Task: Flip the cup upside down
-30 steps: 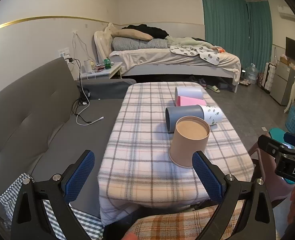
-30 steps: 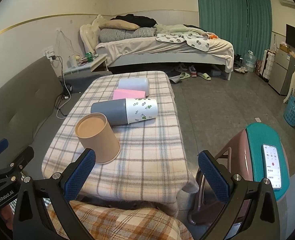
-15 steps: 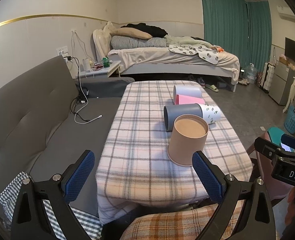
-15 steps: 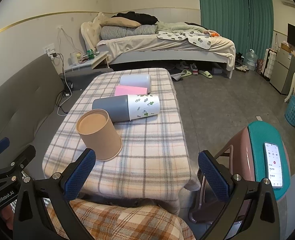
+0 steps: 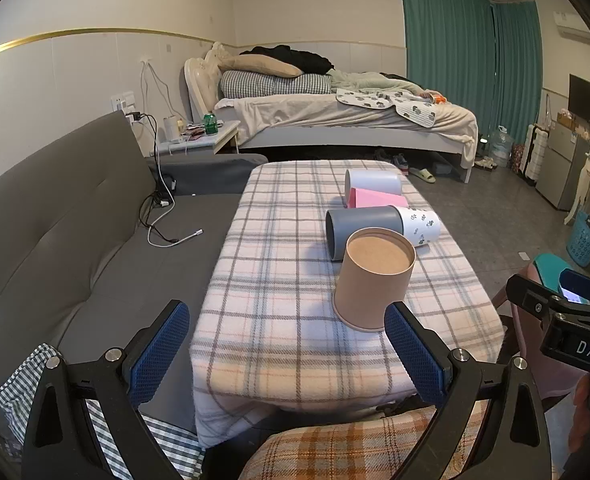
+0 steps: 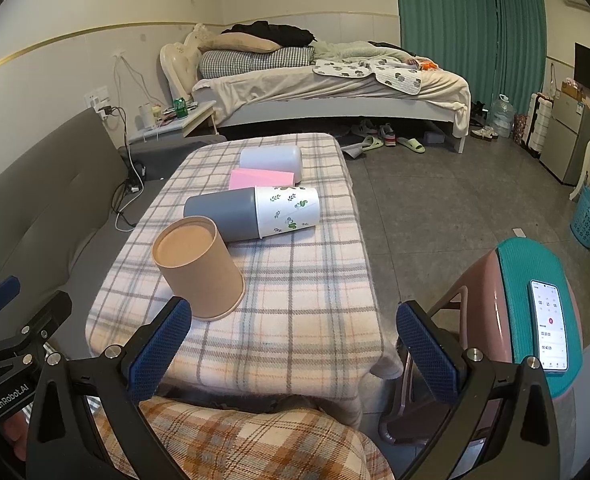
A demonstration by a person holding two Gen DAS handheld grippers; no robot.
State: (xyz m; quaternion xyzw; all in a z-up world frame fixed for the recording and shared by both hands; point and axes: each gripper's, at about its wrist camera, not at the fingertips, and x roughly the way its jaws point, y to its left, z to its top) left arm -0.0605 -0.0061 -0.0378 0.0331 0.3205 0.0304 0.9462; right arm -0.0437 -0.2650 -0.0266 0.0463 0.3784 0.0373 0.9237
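Note:
A tan paper cup [image 5: 373, 278] stands mouth down on the plaid-covered table [image 5: 279, 280], near its front edge; it also shows in the right wrist view [image 6: 199, 266]. Behind it a grey cup [image 5: 361, 228] lies on its side, nested with a white leaf-print cup [image 5: 421, 224]. Further back lie a pink cup [image 5: 375, 199] and a pale lilac cup [image 5: 373, 181]. My left gripper [image 5: 287, 352] is open and empty, held in front of the table edge. My right gripper [image 6: 295, 354] is open and empty, also short of the table.
A grey sofa [image 5: 55, 220] with a cable lies left of the table. A pink stool with a teal top [image 6: 535, 292] holding a phone [image 6: 549, 324] stands to the right. A bed [image 5: 335, 120] is at the back. A plaid cushion [image 6: 235, 440] is under the grippers.
Both grippers have drifted slightly, so the table and cups sit a little differently in view. The cups have not moved. Both grippers stay open.

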